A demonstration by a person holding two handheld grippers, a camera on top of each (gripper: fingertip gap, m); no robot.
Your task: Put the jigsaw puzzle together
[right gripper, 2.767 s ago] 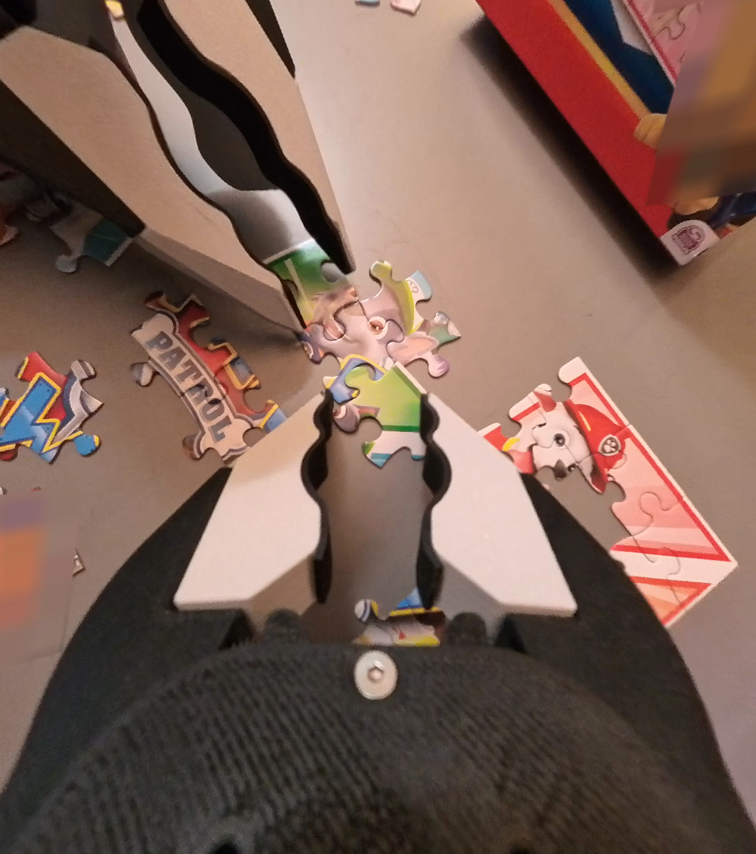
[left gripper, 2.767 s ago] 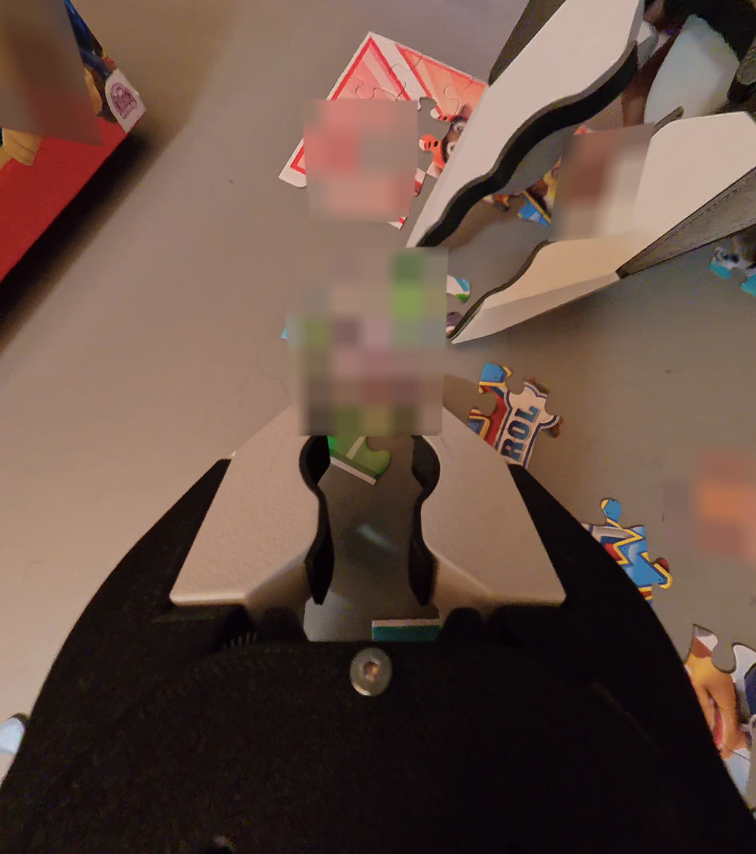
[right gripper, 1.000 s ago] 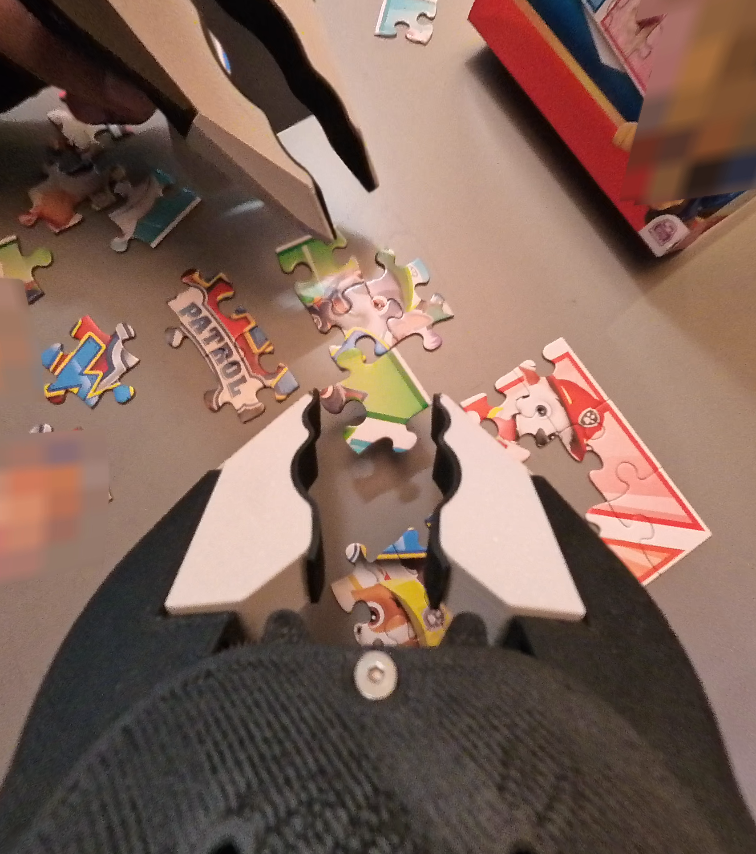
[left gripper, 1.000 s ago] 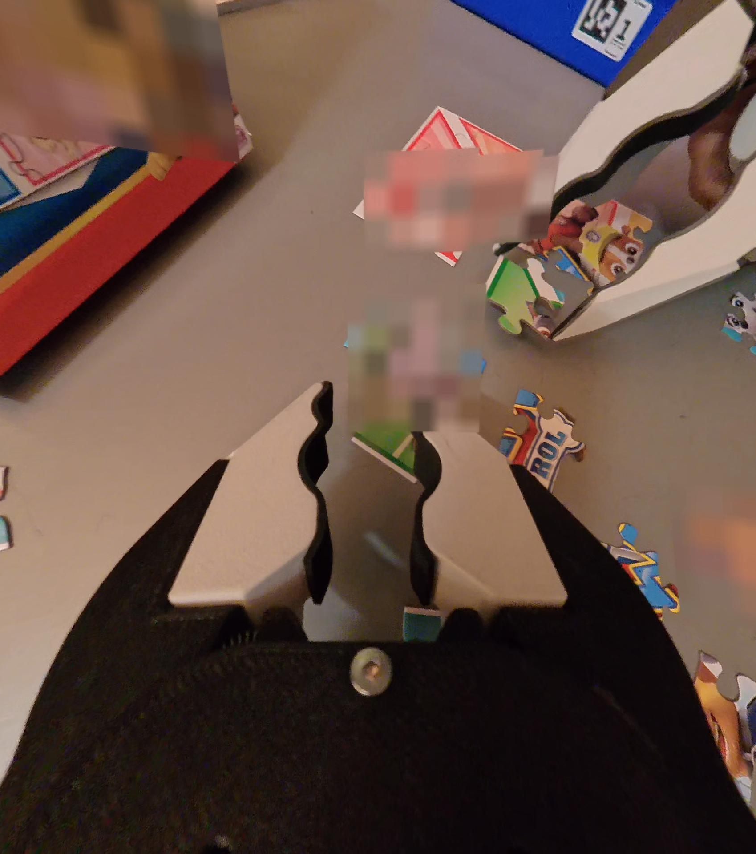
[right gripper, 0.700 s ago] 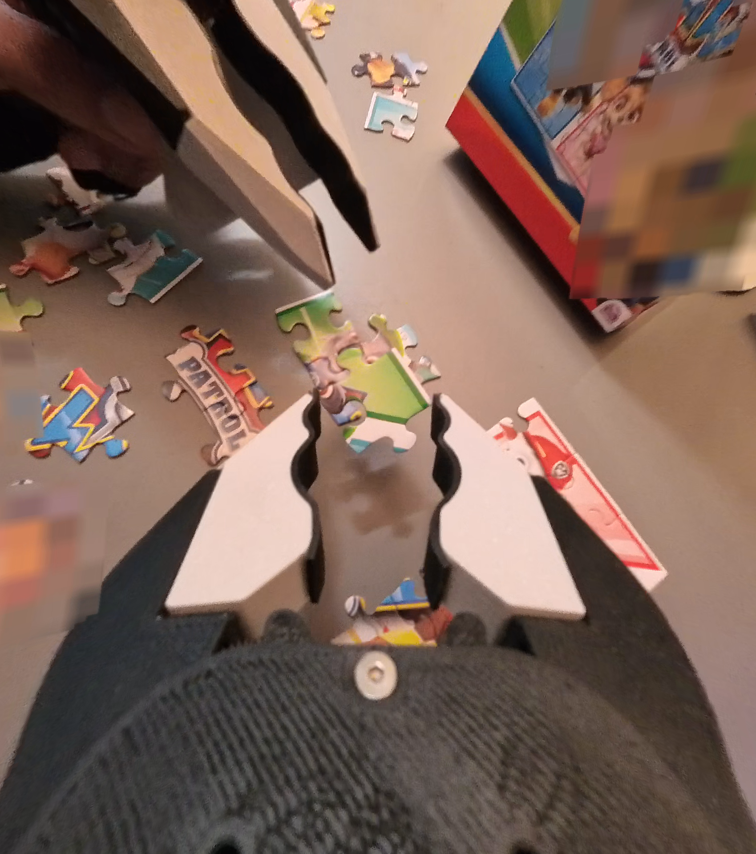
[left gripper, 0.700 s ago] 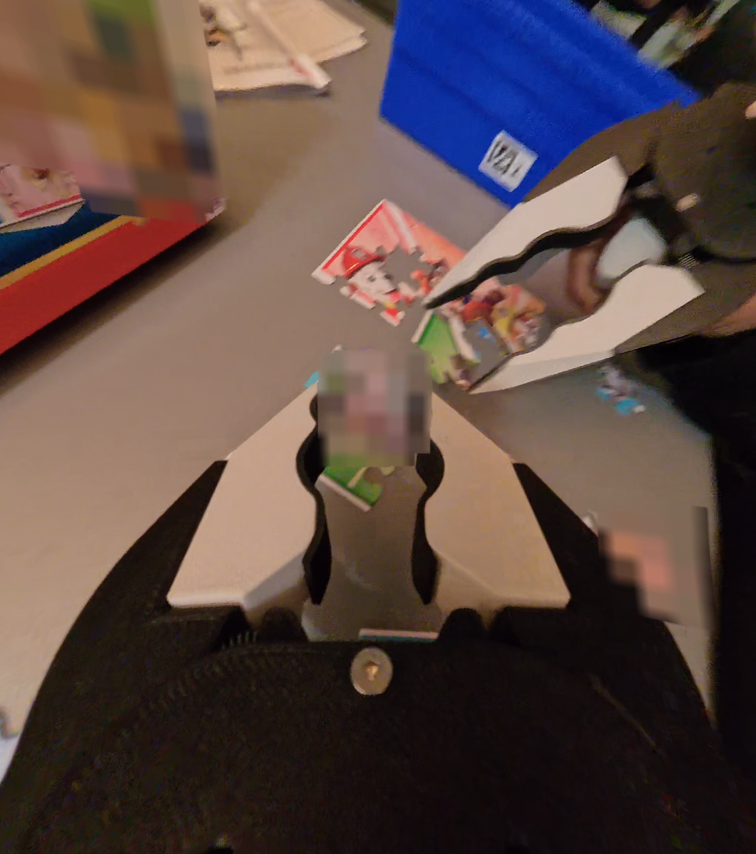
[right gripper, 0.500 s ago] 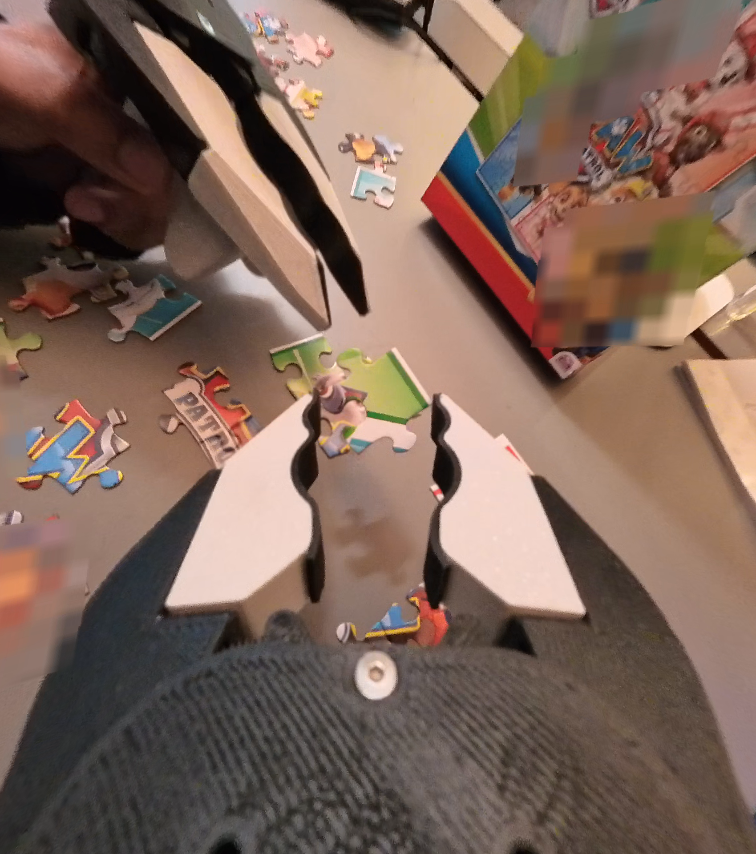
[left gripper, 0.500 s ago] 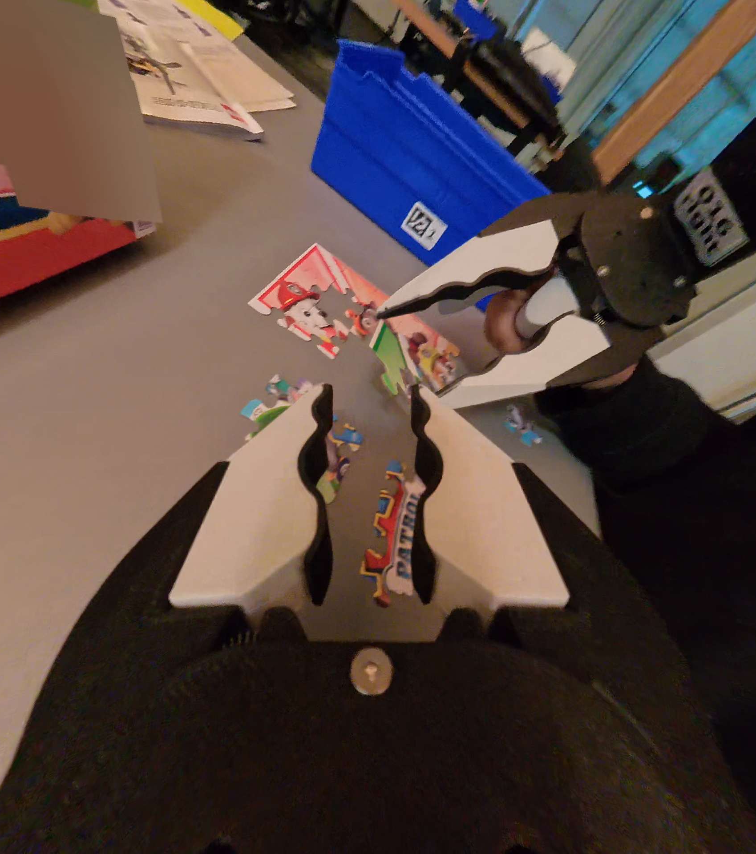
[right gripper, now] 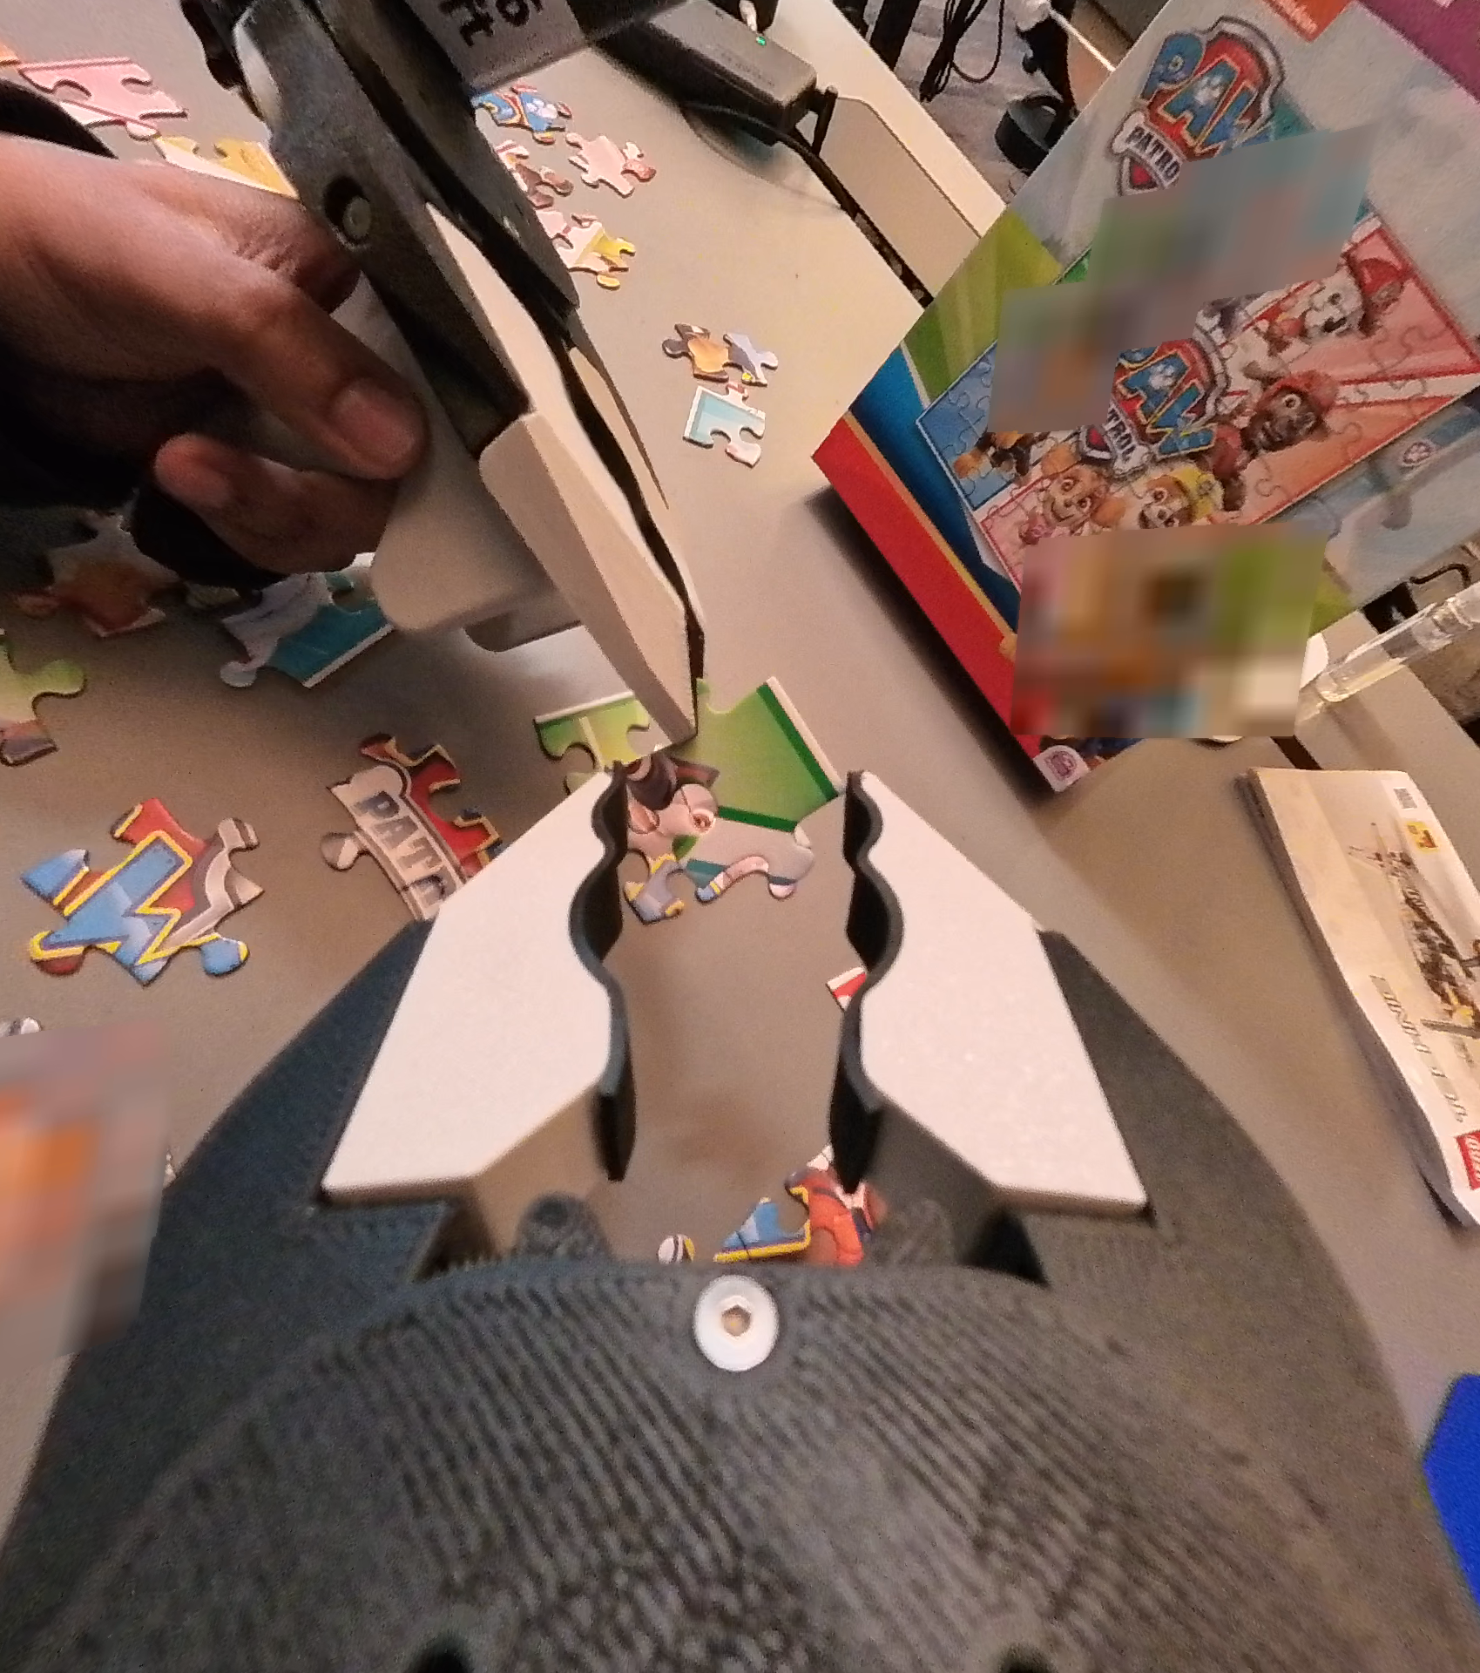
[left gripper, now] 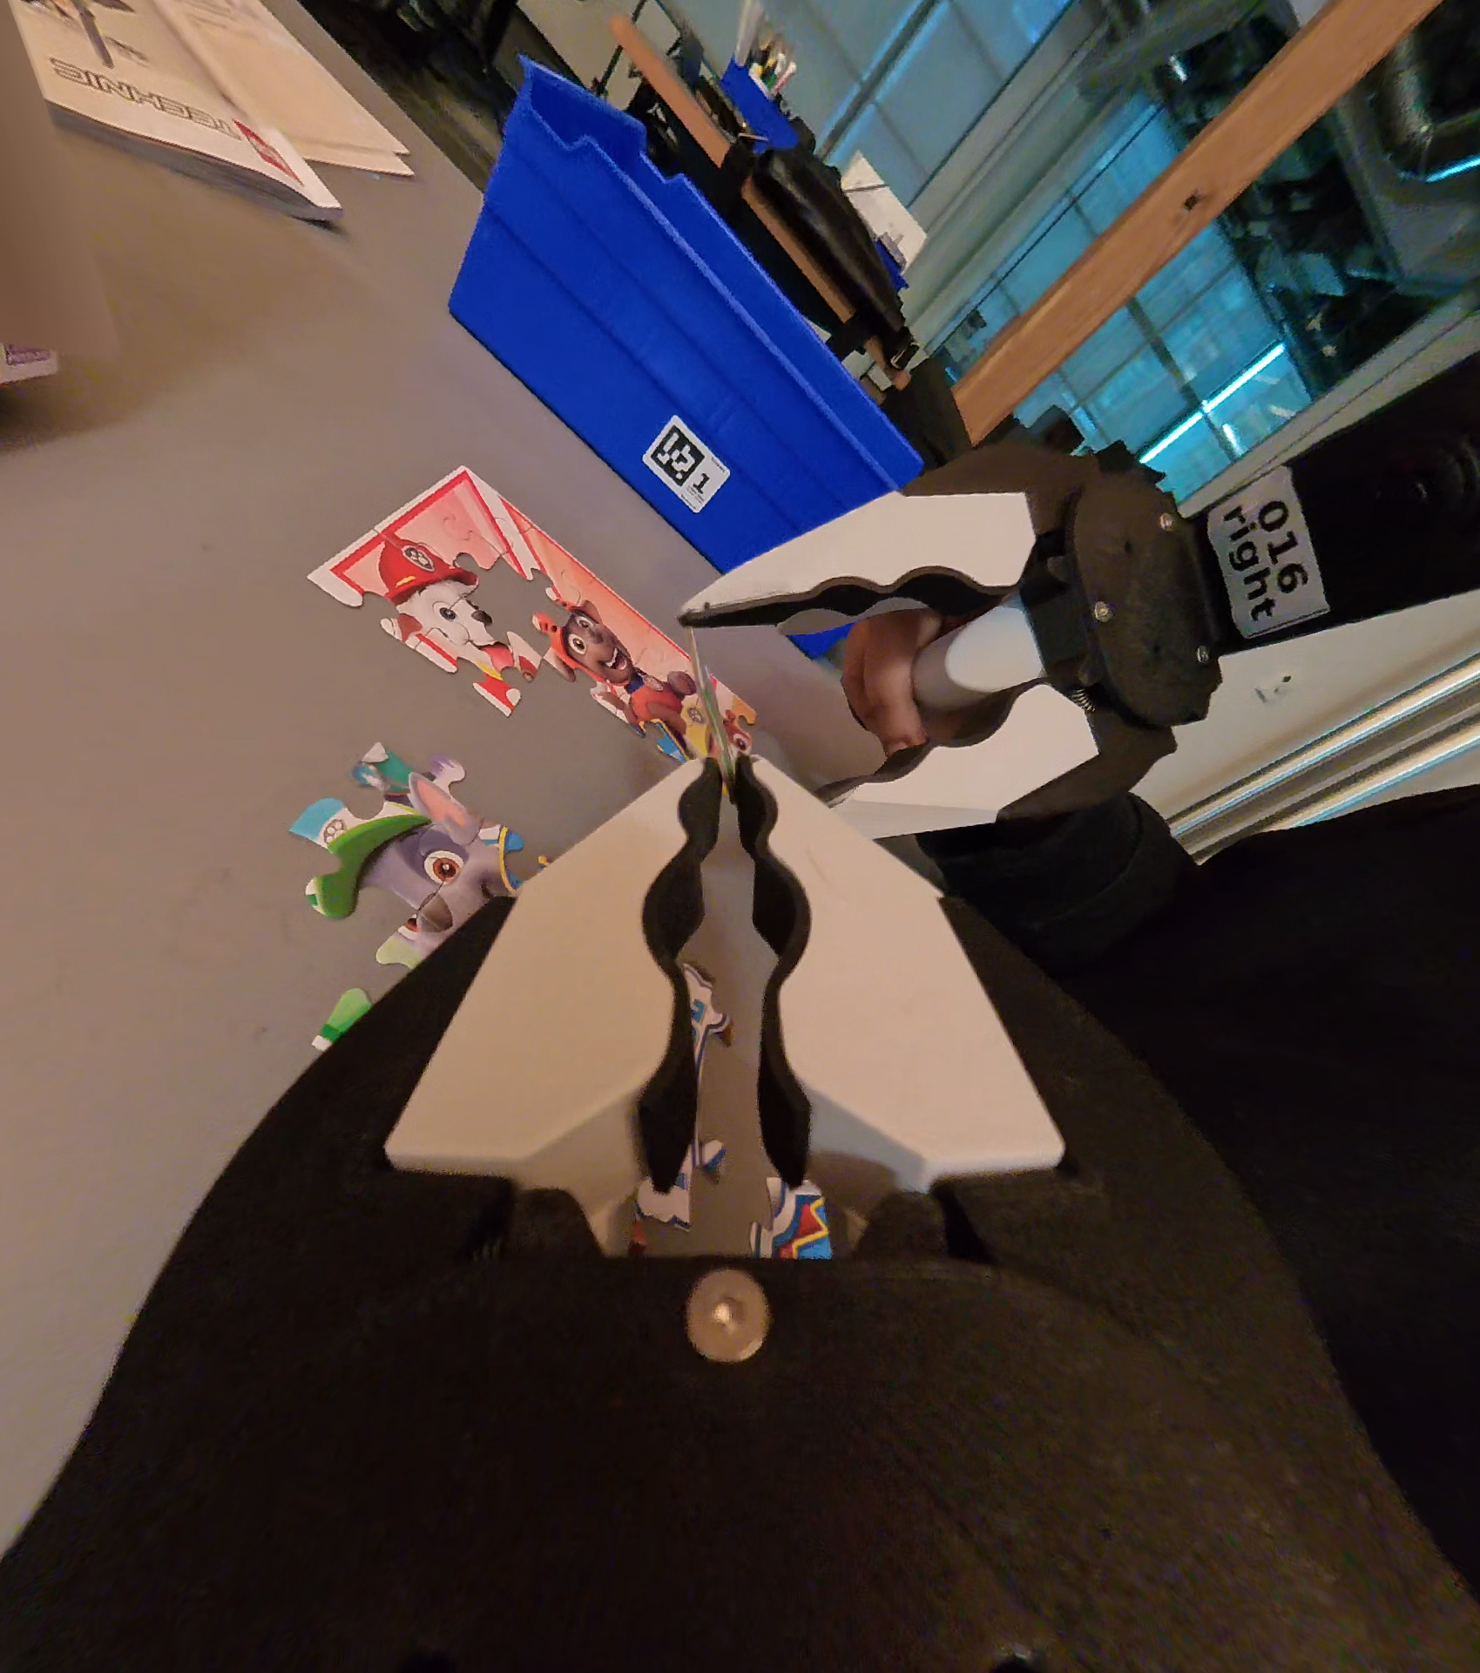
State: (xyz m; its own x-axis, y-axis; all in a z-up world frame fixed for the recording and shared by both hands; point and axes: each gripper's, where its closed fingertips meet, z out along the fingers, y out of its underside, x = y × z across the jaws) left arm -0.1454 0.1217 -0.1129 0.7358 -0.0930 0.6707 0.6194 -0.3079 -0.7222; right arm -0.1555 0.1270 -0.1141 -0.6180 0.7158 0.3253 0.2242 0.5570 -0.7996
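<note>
A green puzzle piece with a white and dark green border (right gripper: pixel 749 747) hangs above the grey table (right gripper: pixel 989 860). My right gripper (right gripper: pixel 727 788) grips it edge to edge across its width. My left gripper (left gripper: pixel 721 774) is shut on the same piece, which shows edge-on in the left wrist view (left gripper: pixel 707 697). In the right wrist view the left gripper (right gripper: pixel 686 715) comes down from the upper left and pinches the piece's top corner. In the left wrist view the right gripper (left gripper: pixel 759 706) comes in from the right, its upper fingertip (left gripper: pixel 695 616) against the piece's top edge.
A joined group with a grey pup in a green cap (left gripper: pixel 392 860) lies below, near a red-framed joined section (left gripper: pixel 482 616). Loose pieces (right gripper: pixel 139 896) are scattered at left. A blue bin (left gripper: pixel 654 344), a puzzle box (right gripper: pixel 1170 407) and booklets (right gripper: pixel 1397 978) ring the area. Both grippers' tips are close together, under 4 cm apart.
My left gripper rose off the table, swung to the piece in my right gripper and shut on its corner. My right gripper lifted and tilted with the piece still in it.
</note>
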